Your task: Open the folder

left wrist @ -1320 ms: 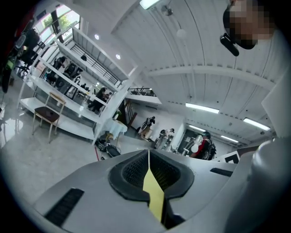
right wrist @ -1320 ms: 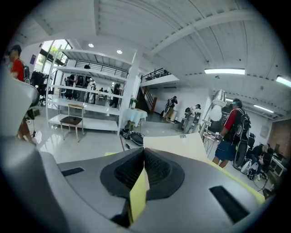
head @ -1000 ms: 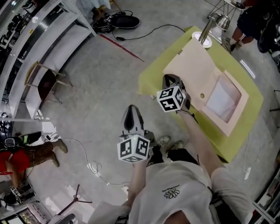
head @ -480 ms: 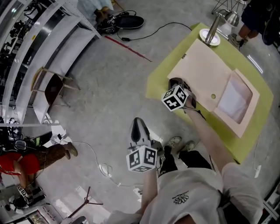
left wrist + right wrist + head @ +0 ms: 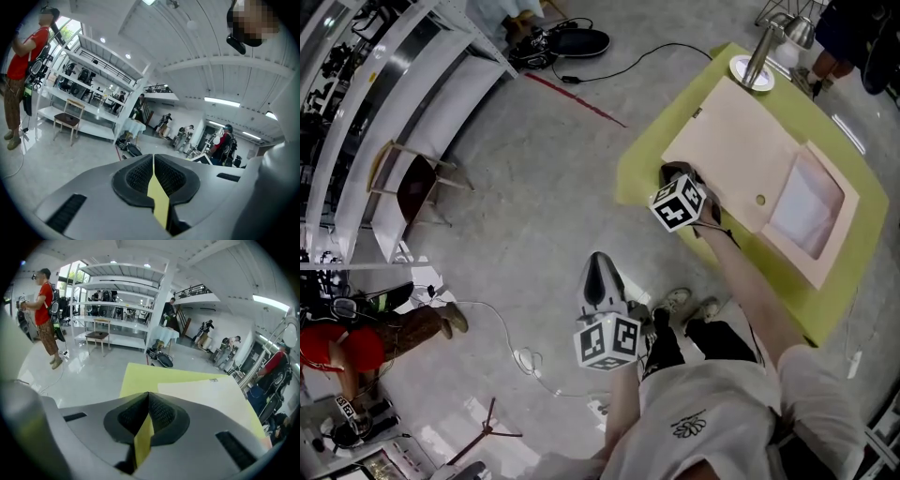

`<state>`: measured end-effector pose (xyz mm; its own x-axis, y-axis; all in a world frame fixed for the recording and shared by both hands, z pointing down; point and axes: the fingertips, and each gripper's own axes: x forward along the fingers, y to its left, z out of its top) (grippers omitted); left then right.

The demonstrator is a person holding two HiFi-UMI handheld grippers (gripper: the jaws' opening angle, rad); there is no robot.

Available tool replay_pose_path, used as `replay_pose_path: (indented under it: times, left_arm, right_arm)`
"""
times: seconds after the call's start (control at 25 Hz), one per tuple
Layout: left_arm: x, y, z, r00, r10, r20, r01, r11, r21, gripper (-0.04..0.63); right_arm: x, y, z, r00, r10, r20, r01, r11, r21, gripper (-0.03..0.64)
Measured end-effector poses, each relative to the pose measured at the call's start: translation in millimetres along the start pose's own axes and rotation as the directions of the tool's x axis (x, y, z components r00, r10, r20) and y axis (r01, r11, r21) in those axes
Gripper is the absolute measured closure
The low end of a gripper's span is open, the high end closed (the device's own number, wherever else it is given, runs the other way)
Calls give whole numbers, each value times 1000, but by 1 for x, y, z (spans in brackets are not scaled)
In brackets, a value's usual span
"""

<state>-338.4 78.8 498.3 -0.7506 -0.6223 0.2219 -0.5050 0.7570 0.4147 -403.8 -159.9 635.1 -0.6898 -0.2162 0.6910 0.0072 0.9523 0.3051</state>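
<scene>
Both pinched shut on nothing: right gripper (image 5: 672,172) parked at the folder (image 5: 733,141) edge, guessing to flip it; left gripper (image 5: 598,260) just idling over floor (image 5: 534,187).

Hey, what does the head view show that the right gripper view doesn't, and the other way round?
Only the head view: the left gripper, and the white sheet in the folder. Only the right gripper view: the right gripper up close, its jaws together with nothing between them, and people far back. Both: the yellow table, the folder, the shelves, the chair and the person in red.
</scene>
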Motion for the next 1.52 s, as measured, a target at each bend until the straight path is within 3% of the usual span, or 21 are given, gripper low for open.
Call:
replay_pose_path:
  times: [0.2,0.32,0.44,0.56,0.72,0.88,1.0,1.08,1.16,1.24,1.36,1.44,1.52]
  left_arm:
    - [11,-9,15,996,-76,35,75,997,30,571]
    - [17,-30,28,987,-148,60,144,988,53,571]
    - [17,-66,42,968,-237,86,229,969,98,571]
    - [16,-115,55,931,-346,114,322,928,186,571]
    - [-1,-197,73,857,-502,119,443,834,328,574]
    - [-31,-269,71,776,-624,92,531,725,438,580]
    - [-53,-329,65,681,-730,60,613,612,500,580]
    - [-63,-359,57,612,-791,30,665,534,522,580]
    - [-73,-380,45,559,-829,-3,710,476,519,580]
    - [-87,-398,33,520,-854,-28,740,433,515,580]
    - [-109,-420,17,475,-877,-66,767,377,519,580]
    - [-116,-428,9,456,-886,-78,782,357,511,580]
    - [-114,-435,3,450,-890,-78,784,352,512,580]
  right_arm:
    - [-37,6,47,993,-11,116,14,1000,-22,603]
    - [-89,-6,86,969,-33,246,35,999,-5,601]
    - [-159,-34,114,918,-107,383,99,994,39,601]
    - [-234,-71,120,843,-212,495,190,977,95,603]
    - [-340,-109,96,743,-347,572,308,936,168,603]
    - [-427,-129,45,652,-491,577,447,865,230,604]
    - [-489,-141,1,573,-620,536,553,775,306,604]
    - [-519,-143,-26,498,-710,498,593,698,402,604]
    - [-541,-141,-54,431,-783,449,598,620,507,604]
    - [-558,-137,-86,408,-828,384,611,560,560,604]
    - [-577,-129,-135,397,-875,278,624,479,618,604]
    - [-581,-128,-161,393,-894,216,624,432,652,604]
    - [-578,-130,-180,398,-900,177,643,411,647,604]
